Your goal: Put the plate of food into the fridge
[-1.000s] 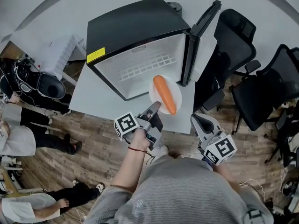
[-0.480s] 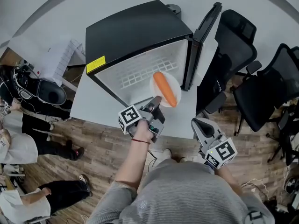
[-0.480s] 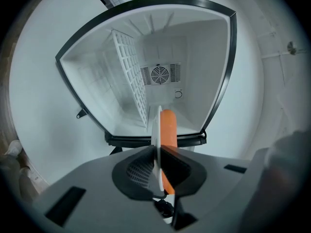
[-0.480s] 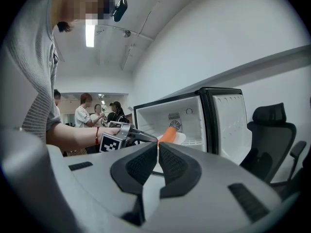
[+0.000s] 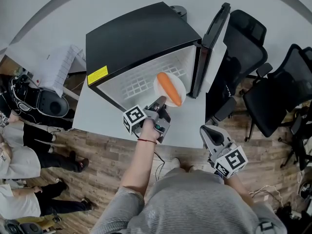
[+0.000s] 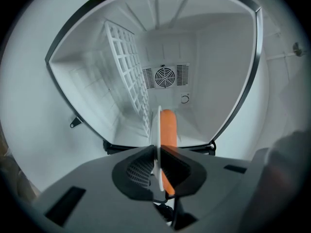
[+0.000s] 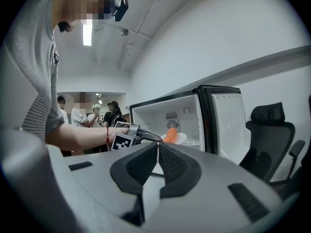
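No words can be read. A yellow label [image 5: 98,75] is stuck on the top of the fridge [image 5: 136,35], near its front edge, but its print is too small to be made out.

The plate [image 6: 158,125] is showing only edge-on in the left gripper view, its near rim and the near end of the carrot [image 6: 168,127] disappearing behind the pads of the left tool [image 6: 156,166]. In the head view the top of the fridge [image 5: 136,35] is hiding probably most of its interior, the bystanders [image 5: 17,155] are being cropped by the left edge, and the print on the yellow label [image 5: 98,75] is showing too small to read.
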